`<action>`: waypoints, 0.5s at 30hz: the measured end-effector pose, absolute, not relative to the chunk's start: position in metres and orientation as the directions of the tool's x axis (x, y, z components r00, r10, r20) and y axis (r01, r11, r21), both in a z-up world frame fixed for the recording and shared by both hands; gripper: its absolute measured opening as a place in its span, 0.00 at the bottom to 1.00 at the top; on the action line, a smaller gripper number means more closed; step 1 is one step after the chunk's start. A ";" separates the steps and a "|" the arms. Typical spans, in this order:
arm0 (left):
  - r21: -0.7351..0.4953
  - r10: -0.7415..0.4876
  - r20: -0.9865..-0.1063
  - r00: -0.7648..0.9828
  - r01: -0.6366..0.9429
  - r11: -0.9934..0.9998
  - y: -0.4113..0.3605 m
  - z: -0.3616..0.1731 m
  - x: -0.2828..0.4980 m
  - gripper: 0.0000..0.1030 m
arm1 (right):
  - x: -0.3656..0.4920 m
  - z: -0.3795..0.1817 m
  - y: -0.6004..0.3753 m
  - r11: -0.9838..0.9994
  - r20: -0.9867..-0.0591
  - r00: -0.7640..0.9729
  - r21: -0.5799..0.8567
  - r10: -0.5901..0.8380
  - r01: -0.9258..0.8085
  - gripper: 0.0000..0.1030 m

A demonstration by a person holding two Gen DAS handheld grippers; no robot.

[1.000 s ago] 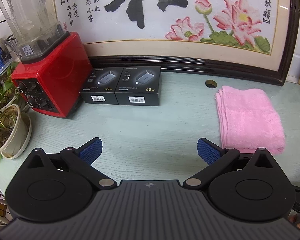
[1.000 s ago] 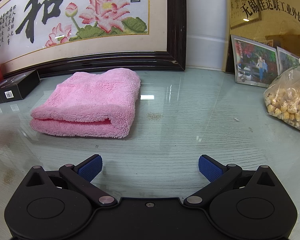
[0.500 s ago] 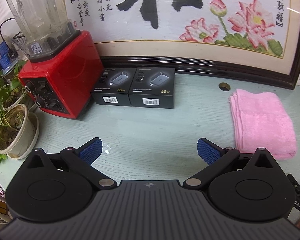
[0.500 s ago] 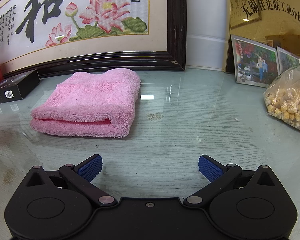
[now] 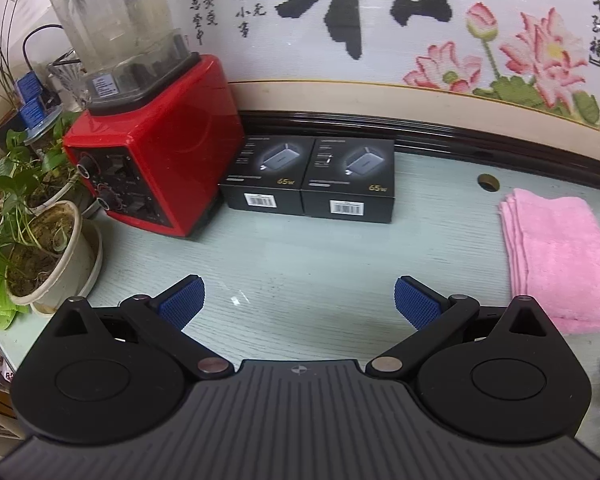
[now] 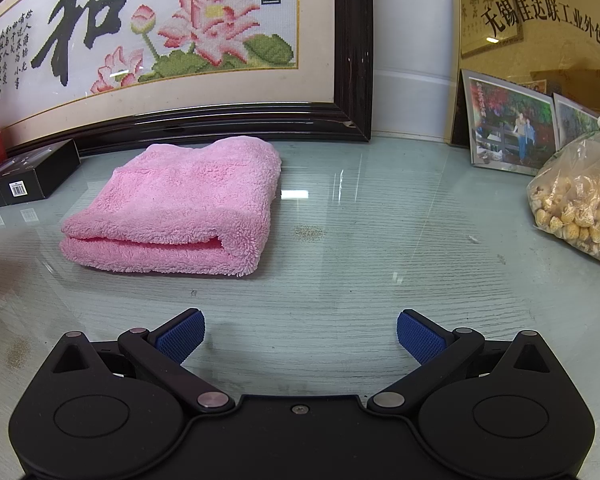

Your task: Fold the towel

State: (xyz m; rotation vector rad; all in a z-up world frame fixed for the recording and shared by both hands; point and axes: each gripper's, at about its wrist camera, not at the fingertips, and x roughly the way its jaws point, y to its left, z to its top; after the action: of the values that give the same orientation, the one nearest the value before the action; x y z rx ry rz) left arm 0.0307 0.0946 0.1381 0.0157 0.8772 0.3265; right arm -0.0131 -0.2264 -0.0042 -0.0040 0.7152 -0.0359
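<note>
The pink towel (image 6: pixel 180 204) lay folded into a thick stack on the glass-topped counter (image 6: pixel 360 248), just in front of the big framed lotus embroidery (image 6: pixel 160 40) that leaned at the back. The right claw (image 6: pixel 300 336) hung low over the counter with its blue pads spread wide, gripping nothing, the towel ahead and to its left, clear of both fingers. The left claw (image 5: pixel 298 302) was wide open too and empty, with the towel (image 5: pixel 560 256) off at its right side, untouched. Ahead of that claw sat two black charger boxes (image 5: pixel 310 178) side by side, a red blender (image 5: pixel 156 160) just beside them, and potted plants (image 5: pixel 40 248) at the counter's left edge. Over on the right stood a framed photo (image 6: pixel 508 128) and a plastic bag of pale lumpy snacks (image 6: pixel 580 204).
</note>
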 end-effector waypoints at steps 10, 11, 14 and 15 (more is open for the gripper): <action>0.142 0.288 -0.754 0.591 -0.281 0.949 0.106 0.136 0.027 1.00 | -0.013 -0.004 -0.226 0.999 -0.656 0.754 -0.016 -0.034 0.032 1.00; 0.141 0.287 -0.754 0.591 -0.281 0.949 0.107 0.136 0.027 1.00 | -0.013 -0.004 -0.226 0.999 -0.656 0.754 -0.016 -0.034 0.032 1.00; 0.139 0.286 -0.753 0.593 -0.282 0.949 0.110 0.136 0.026 1.00 | -0.013 -0.004 -0.226 0.999 -0.656 0.754 -0.016 -0.034 0.032 1.00; 0.138 0.286 -0.752 0.594 -0.282 0.949 0.111 0.136 0.025 1.00 | -0.013 -0.004 -0.226 0.999 -0.656 0.754 -0.016 -0.034 0.032 1.00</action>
State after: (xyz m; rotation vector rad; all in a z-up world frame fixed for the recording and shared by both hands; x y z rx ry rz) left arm 0.0254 0.1108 0.1362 0.0048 0.8751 0.3301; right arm -0.0130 -0.2261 -0.0039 -0.0040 0.7153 -0.0360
